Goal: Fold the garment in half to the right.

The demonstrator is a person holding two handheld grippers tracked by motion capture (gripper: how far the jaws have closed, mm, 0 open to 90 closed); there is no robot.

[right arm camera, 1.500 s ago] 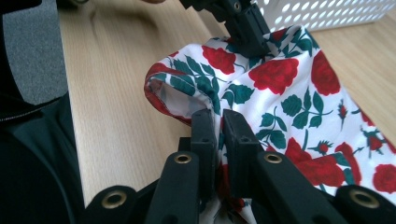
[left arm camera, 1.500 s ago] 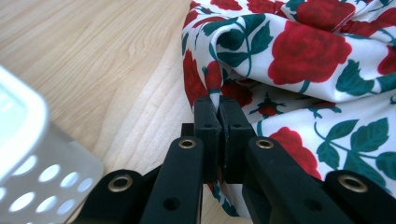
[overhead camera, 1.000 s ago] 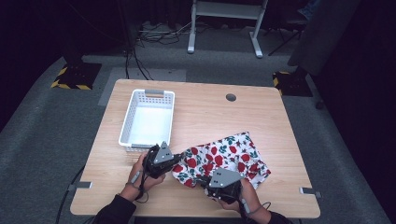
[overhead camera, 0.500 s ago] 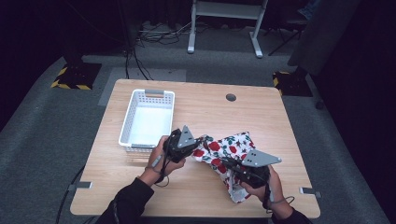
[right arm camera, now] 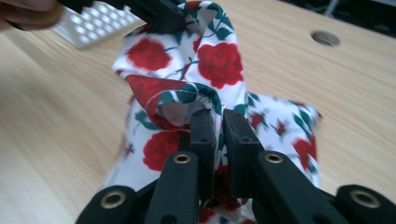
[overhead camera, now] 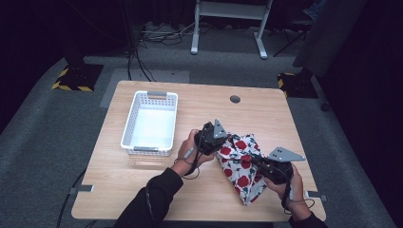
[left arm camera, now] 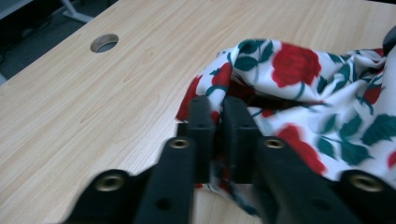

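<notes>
Cloth (overhead camera: 240, 168), white with red roses, lies bunched.

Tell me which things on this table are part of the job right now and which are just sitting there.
In use:
- rose-print cloth
- left gripper, jaws just been opening, cloth edge between them
- right gripper, shut on a fold of the cloth

Lying about:
- white basket, beside the cloth, untouched
- round hole in the table
</notes>
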